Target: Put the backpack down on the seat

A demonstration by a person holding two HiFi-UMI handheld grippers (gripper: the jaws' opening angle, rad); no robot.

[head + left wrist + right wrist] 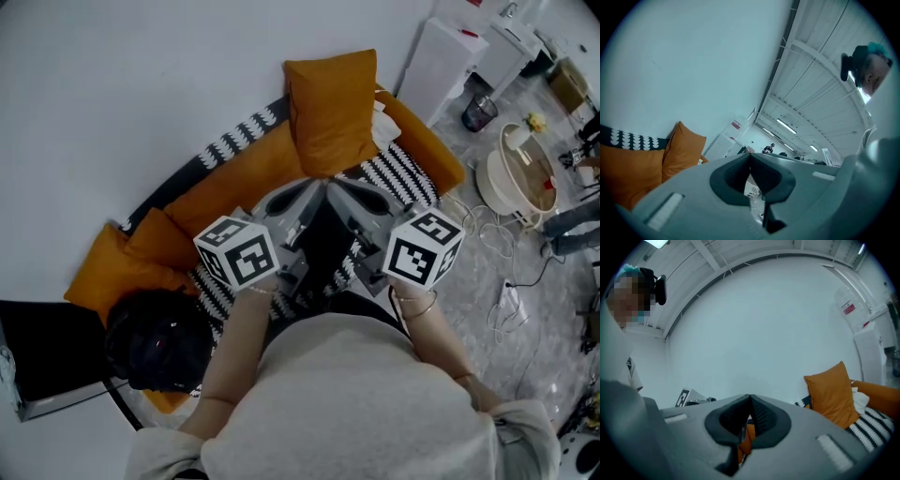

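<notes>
Left gripper (750,154): the jaws are pressed together at the tips with nothing caught between them. It is held about level and aimed at the sofa back.
Right gripper (750,396): the jaws are likewise closed tip to tip on nothing. Only a strip of orange fabric is glimpsed through the gap behind the tips.
Marker cubes: one (237,251) is carried at the rear of the left tool, the other (424,247) at the rear of the right. The two tools are held side by side, their tips close together.
Backpack (155,345): a black, rounded bag is seen to the left of the left tool and nearer the person. It rests at the sofa's left end beside an orange end cushion (112,267) and is touched by neither tool.
Seat (405,173): a black-and-white striped cover is spread beneath and to the right of the right tool.
Upright cushion (330,112): orange, stood on edge just ahead of both pairs of tips.
Back cushions (239,178): orange, ahead and to the left of the left tool.
Cabinet (441,66): white, well off to the right, beyond the right tool.
Dark patch: it is seen between the two tools — what it is cannot be told.
</notes>
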